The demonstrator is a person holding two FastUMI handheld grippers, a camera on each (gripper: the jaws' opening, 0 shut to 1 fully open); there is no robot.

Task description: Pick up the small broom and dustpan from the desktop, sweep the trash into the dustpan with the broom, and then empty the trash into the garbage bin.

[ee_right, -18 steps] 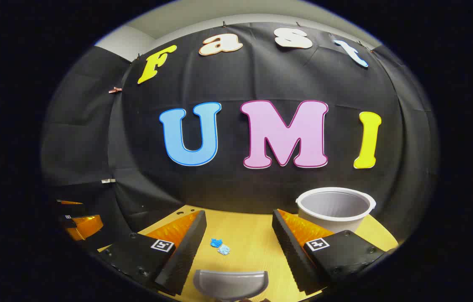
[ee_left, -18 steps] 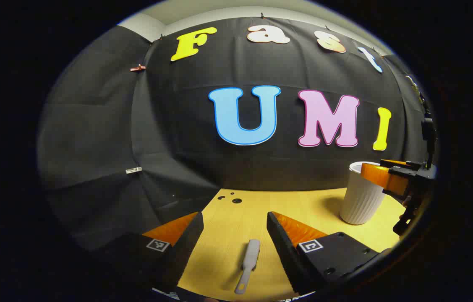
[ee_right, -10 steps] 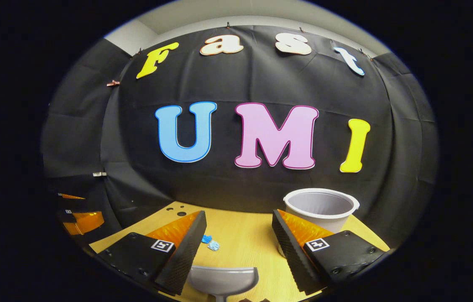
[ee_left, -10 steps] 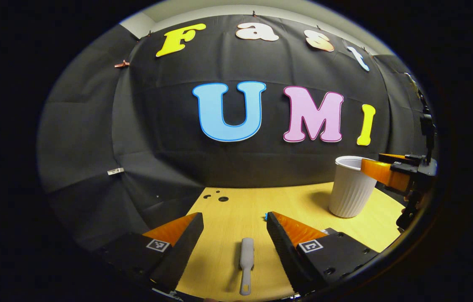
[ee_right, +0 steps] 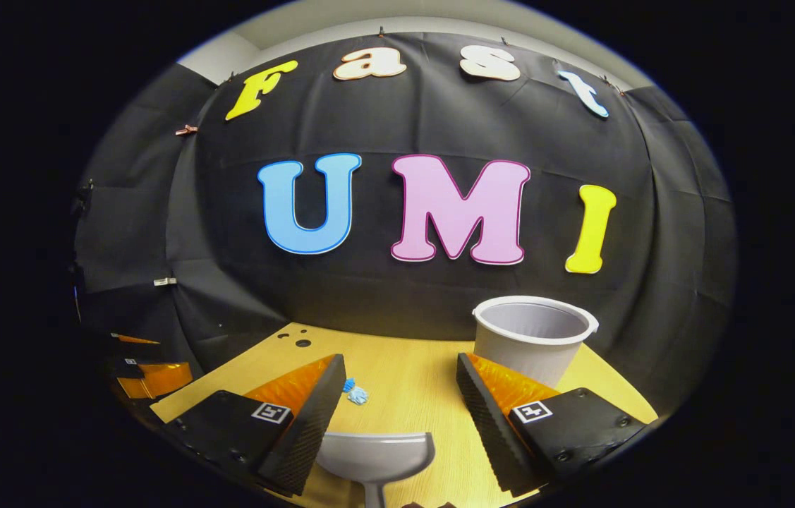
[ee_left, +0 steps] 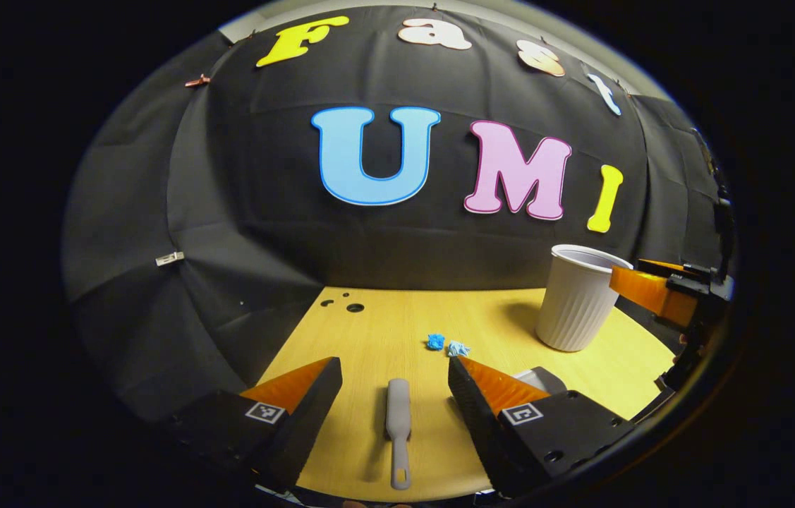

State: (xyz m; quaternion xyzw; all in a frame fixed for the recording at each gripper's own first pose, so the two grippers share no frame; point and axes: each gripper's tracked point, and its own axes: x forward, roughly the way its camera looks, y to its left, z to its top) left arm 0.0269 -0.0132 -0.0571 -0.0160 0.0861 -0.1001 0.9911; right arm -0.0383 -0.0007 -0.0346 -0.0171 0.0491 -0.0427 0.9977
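In the left gripper view a small grey broom lies on the wooden desktop, handle toward me, between the spread fingers of my left gripper, which is open and above it. Two blue scraps of trash lie just beyond. In the right gripper view a grey dustpan rests on the desk below my open right gripper, its handle pointing at me. The blue trash sits beside the left finger. A white ribbed garbage bin stands behind the right finger.
The white bin stands at the right of the desk in the left gripper view, with the other gripper beside it. Small holes mark the desk's far left corner. Black cloth walls close the back and left.
Both cameras have tilted down and drawn nearer the desk. The blue trash has come into the left gripper view. Broom and dustpan lie where they were; both grippers stay open.
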